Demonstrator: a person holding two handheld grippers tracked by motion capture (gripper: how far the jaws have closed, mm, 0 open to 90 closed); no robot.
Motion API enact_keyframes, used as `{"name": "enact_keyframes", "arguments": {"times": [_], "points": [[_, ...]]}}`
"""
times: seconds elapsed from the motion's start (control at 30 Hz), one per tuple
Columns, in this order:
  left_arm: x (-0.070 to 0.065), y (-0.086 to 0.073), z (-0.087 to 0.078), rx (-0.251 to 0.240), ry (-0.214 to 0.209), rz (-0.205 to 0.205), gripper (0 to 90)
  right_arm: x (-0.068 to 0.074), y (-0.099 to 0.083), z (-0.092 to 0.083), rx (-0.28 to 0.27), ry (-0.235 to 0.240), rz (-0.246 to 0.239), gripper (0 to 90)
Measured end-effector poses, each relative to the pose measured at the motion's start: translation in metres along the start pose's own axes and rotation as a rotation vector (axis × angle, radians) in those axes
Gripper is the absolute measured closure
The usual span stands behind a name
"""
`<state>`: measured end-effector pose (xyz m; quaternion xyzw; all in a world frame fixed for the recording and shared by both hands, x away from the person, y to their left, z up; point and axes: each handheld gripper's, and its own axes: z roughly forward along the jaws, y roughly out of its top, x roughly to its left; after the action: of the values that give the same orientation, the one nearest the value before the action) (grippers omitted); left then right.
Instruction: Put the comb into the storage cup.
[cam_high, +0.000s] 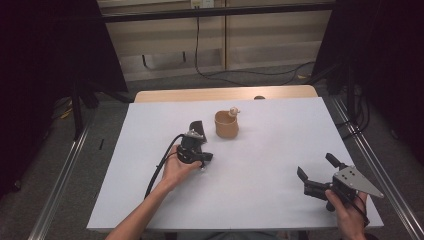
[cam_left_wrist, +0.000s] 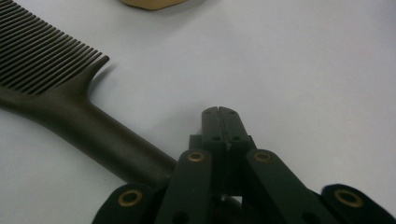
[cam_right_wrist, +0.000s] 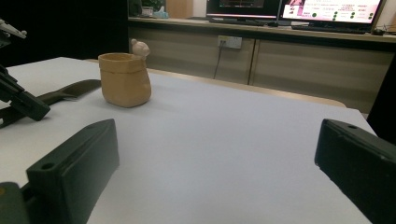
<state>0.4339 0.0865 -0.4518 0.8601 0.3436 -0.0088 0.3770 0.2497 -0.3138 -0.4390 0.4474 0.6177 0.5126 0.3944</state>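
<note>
High view, item list: white tabletop (cam_high: 260, 200); tan cup (cam_high: 226, 125) with a small figure on its rim, toward the far edge at mid-width; dark comb (cam_high: 196, 127) just left of the cup, lying flat.

Left hand-held gripper (cam_high: 192, 150): jaws pressed together with nothing between them, tip resting beside the comb's handle. In the left gripper view the comb (cam_left_wrist: 70, 107) lies to the left of the closed jaws, teeth pointing away.

Right hand-held gripper (cam_high: 314, 182): jaws spread apart, idle near the near right corner.

Step in hand, as judged: picking up the comb. Advice: part the left jaws first, shift sideways over the handle, straddle it across its narrow width, then close firmly.
</note>
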Motion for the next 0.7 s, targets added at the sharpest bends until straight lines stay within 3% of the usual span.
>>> {"name": "enact_keyframes", "arguments": {"times": [0.23,0.43,0.7], "points": [[0.0009,-0.0011,-0.001,0.003,-0.004,-0.023,90.0,-0.0002,0.0002,-0.0006,-0.002,0.001,0.0,0.0],[0.0001,-0.0008,-0.0019,0.015,0.002,-0.015,90.0,-0.0001,-0.0001,0.0002,0.0,-0.002,-0.001,0.0],[0.0019,-0.0033,-0.006,0.024,-0.013,-0.033,90.0,-0.0001,-0.0002,0.0004,0.001,-0.001,0.0,0.0]]}}
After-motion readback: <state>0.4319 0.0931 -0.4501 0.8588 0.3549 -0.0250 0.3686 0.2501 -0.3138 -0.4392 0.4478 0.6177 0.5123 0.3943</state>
